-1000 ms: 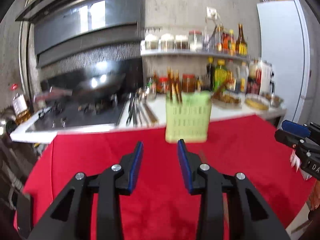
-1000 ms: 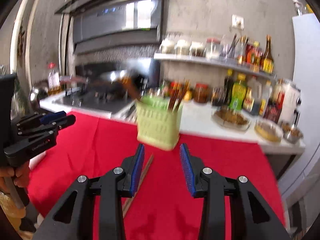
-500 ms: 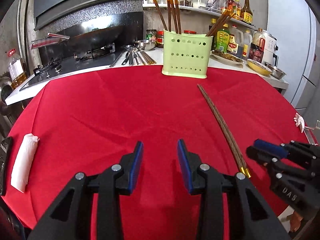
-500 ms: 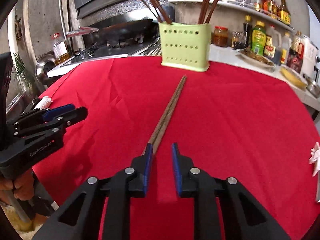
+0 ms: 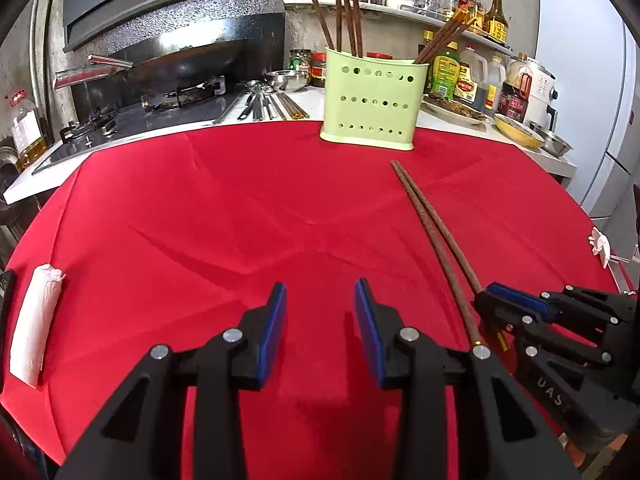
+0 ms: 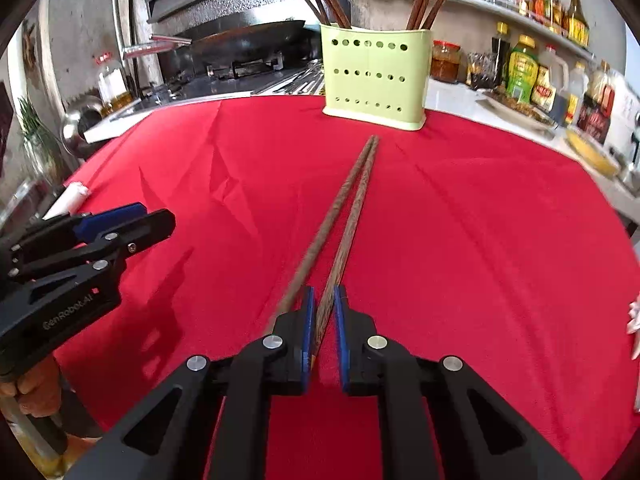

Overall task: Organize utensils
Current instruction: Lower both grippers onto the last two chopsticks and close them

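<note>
Two long dark wooden chopsticks (image 6: pixel 320 224) (image 5: pixel 432 228) lie side by side on the red tablecloth (image 5: pixel 200 220), pointing at a pale green perforated holder (image 5: pixel 372 104) (image 6: pixel 376 76) with several chopsticks standing in it. My right gripper (image 6: pixel 322 300) (image 5: pixel 486 300) is at their near ends; its jaws are closing, and the blue pads pinch the right-hand chopstick (image 6: pixel 352 216) while the other passes outside the left finger. My left gripper (image 5: pixel 320 300) (image 6: pixel 152 216) hovers open over bare cloth, left of the chopsticks, nothing between its fingers.
A white rolled napkin (image 5: pixel 34 328) lies near the table's left edge. Behind the table runs a counter with a stove and wok (image 5: pixel 180 68), loose metal utensils (image 5: pixel 264 104), bottles (image 5: pixel 460 76) and bowls. A white fridge (image 5: pixel 592 80) stands at the right.
Both grippers dropped low over the table and tipped downward. The right gripper's jaws narrowed from wide apart to pinching one chopstick's near end. The left gripper's opening stayed the same.
</note>
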Tool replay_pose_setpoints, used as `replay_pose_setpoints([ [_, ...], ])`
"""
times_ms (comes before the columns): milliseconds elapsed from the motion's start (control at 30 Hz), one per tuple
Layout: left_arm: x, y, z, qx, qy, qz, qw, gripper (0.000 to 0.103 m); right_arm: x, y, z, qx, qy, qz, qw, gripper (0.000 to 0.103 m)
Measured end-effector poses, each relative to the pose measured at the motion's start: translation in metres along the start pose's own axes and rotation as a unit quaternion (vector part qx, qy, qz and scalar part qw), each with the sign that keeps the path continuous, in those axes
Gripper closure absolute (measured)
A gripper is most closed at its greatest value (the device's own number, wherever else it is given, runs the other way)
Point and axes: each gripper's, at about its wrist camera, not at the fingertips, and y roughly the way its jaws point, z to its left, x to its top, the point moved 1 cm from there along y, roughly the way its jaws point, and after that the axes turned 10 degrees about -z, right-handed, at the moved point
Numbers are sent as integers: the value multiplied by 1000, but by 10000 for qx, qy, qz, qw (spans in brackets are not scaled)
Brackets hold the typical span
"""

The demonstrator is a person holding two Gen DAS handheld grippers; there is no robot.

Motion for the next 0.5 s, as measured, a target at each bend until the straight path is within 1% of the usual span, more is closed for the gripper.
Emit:
replay_pose_setpoints([
  [133,-1,1,-7,-114,7,42,9999,68,-5,-6,-19,-110,82,9,9999,96],
  [267,-2,3,-19,-303,-3,144,9994,68,-12,-16,-43,-282,205,9,9994,96],
  [367,-2,6,-30,-533,-56,249,9983,68,-17,-22,-61,-405,336,-9,9986,96],
  [500,-2,11,-50,-937,-146,387,9947,68,-20,-26,-69,-391,404,-22,9984,96],
])
